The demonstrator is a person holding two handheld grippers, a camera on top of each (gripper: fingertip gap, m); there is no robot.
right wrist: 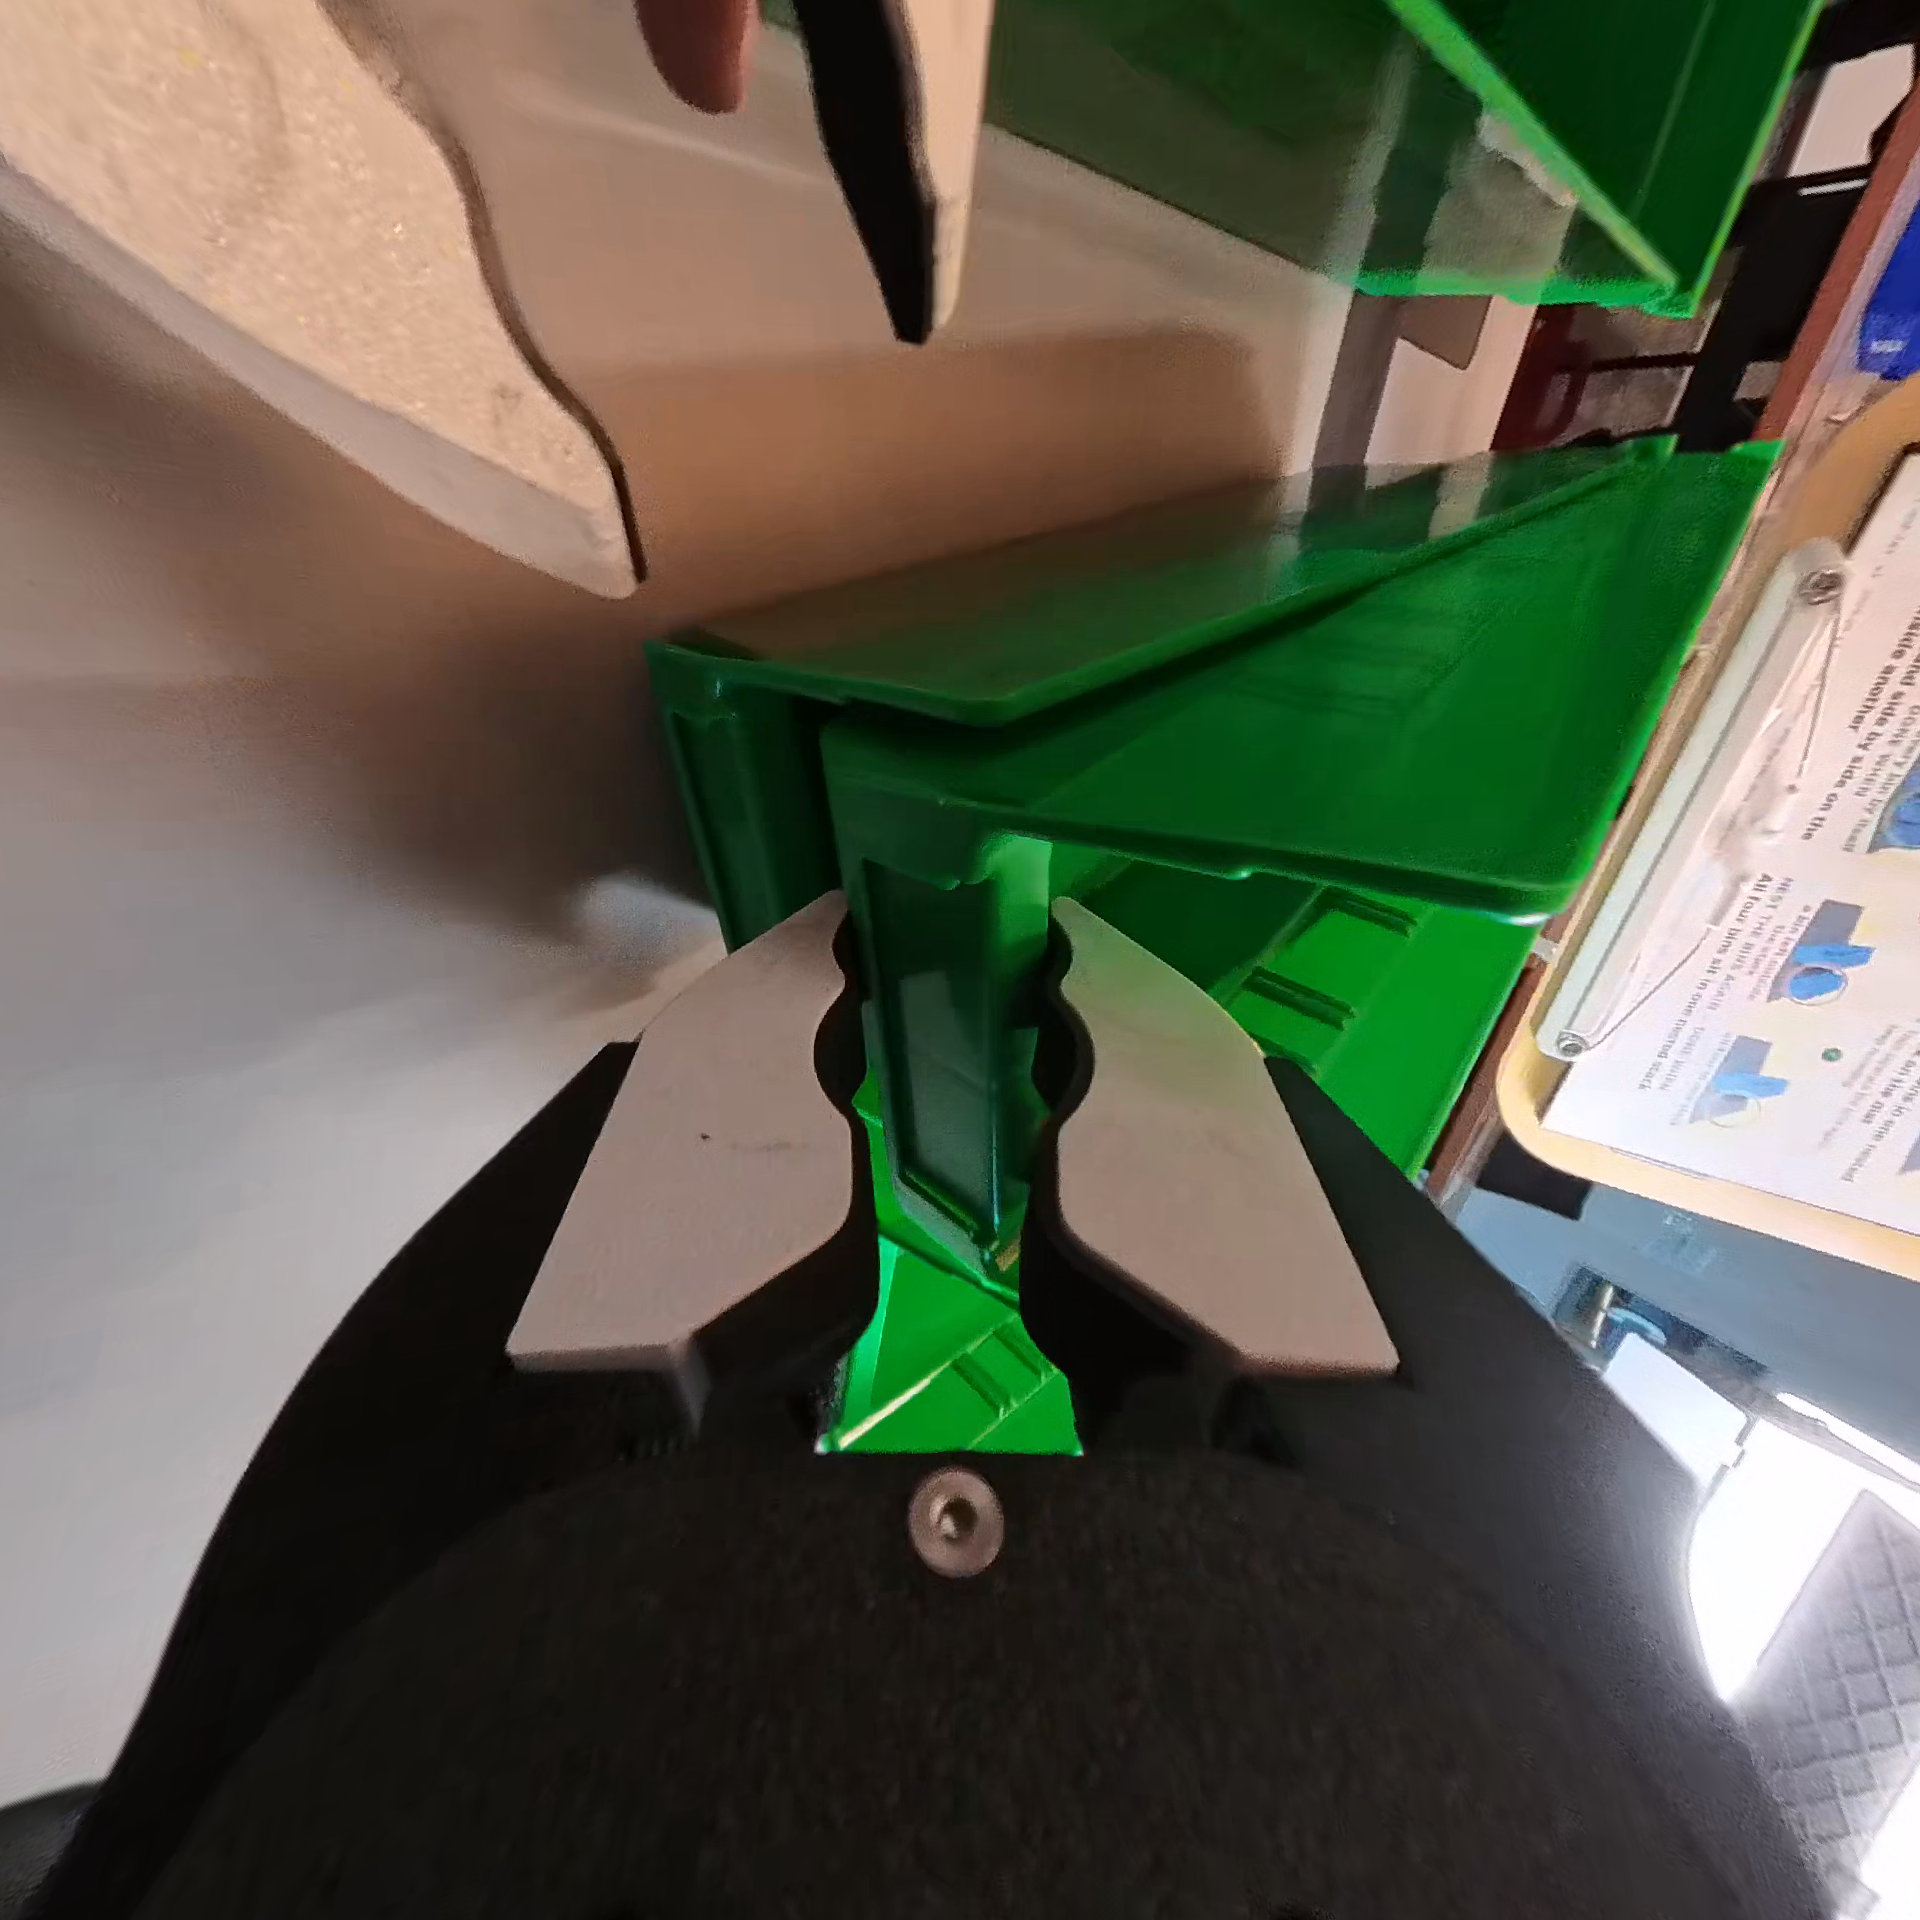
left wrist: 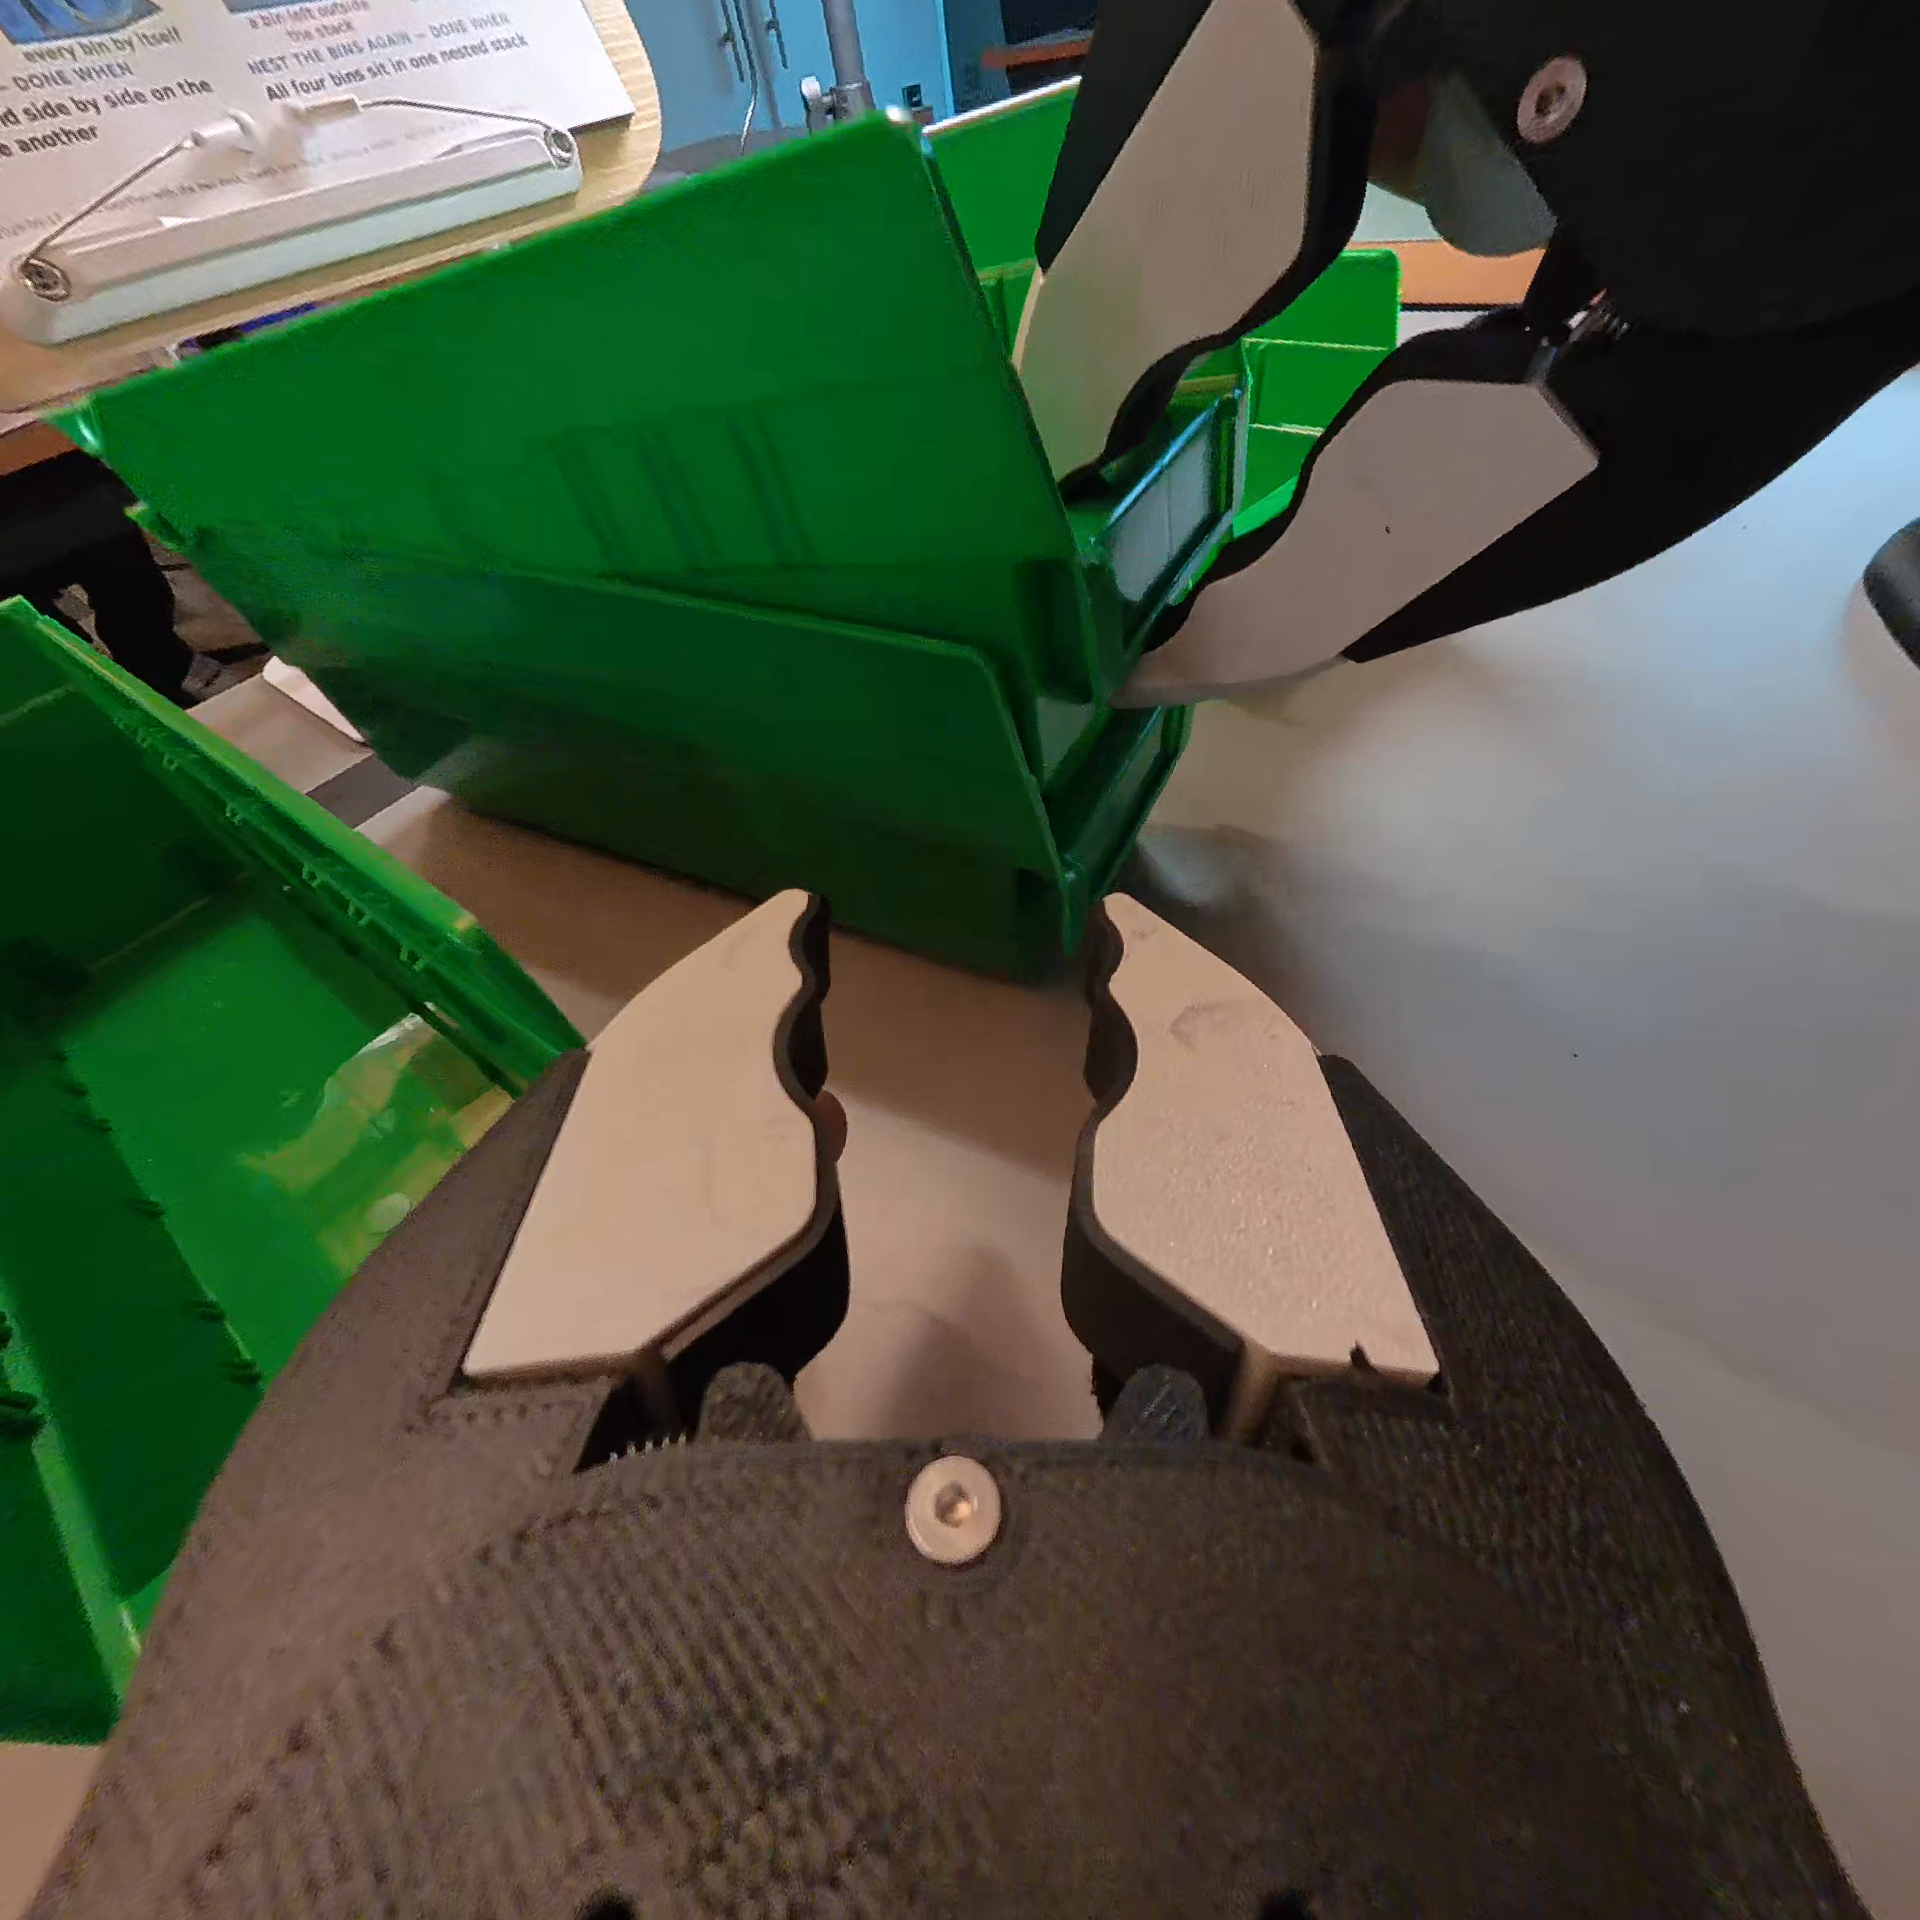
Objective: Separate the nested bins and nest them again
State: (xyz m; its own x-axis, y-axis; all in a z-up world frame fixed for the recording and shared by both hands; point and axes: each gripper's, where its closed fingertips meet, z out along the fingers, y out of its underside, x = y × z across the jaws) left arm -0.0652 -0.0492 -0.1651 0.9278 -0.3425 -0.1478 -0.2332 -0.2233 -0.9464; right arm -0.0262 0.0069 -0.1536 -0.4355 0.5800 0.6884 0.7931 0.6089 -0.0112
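Observation:
A stack of nested green bins [left wrist: 727,790] stands on the table. The top bin [left wrist: 623,416] is tilted, its front end raised out of the bin below. My right gripper [right wrist: 945,914] is shut on the front lip of this top bin [right wrist: 1299,769]; it also shows in the left wrist view [left wrist: 1143,571] at the upper right. My left gripper [left wrist: 956,935] is open and empty, low over the table, its tips just short of the stack's front corner. It shows in the right wrist view [right wrist: 769,457] at the upper left.
A separate green bin [left wrist: 208,1091] stands alone to the left of the stack and shows in the right wrist view [right wrist: 1558,156]. An instruction sheet on a clipboard [left wrist: 291,187] lies behind the bins. Pale table [left wrist: 1558,1039] extends to the right.

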